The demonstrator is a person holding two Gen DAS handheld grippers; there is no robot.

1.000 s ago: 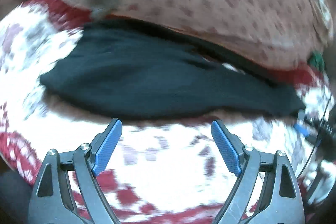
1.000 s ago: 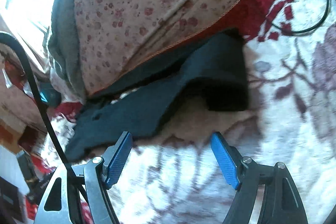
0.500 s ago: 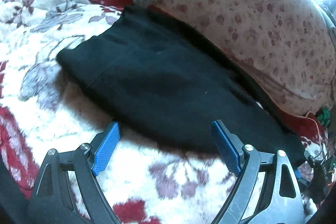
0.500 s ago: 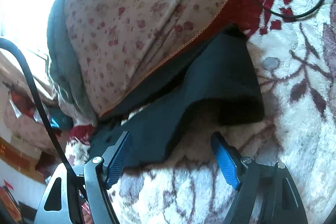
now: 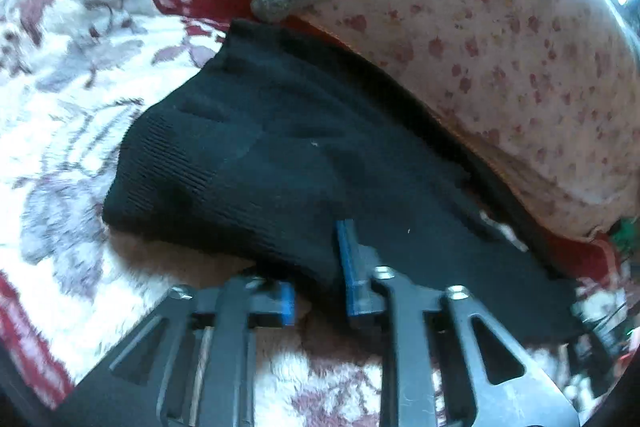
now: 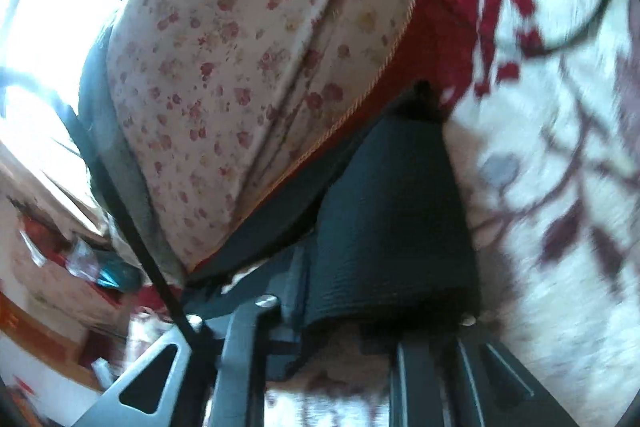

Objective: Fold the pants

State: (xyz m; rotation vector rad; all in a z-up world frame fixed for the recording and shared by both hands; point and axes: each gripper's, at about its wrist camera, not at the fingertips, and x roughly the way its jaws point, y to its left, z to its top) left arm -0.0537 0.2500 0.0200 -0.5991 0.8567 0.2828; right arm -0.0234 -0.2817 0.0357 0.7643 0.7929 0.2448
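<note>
Two grippers clamp black pants (image 5: 304, 155) on a floral blanket (image 5: 68, 75); left gripper (image 5: 318, 279) pinches the near edge; right gripper (image 6: 376, 311) grips the hem.

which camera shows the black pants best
The left wrist view: the black pants spread across the flowered blanket, ribbed end and length visible. The right wrist view shows only one folded end, close up and blurred, draped over the tongs.

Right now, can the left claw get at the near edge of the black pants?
Probably yes. The left claw is already at the near edge of the black pants, its blue pads nearly closed on a pinch of the fabric. Nothing lies between them; the floral pillow sits behind.
</note>
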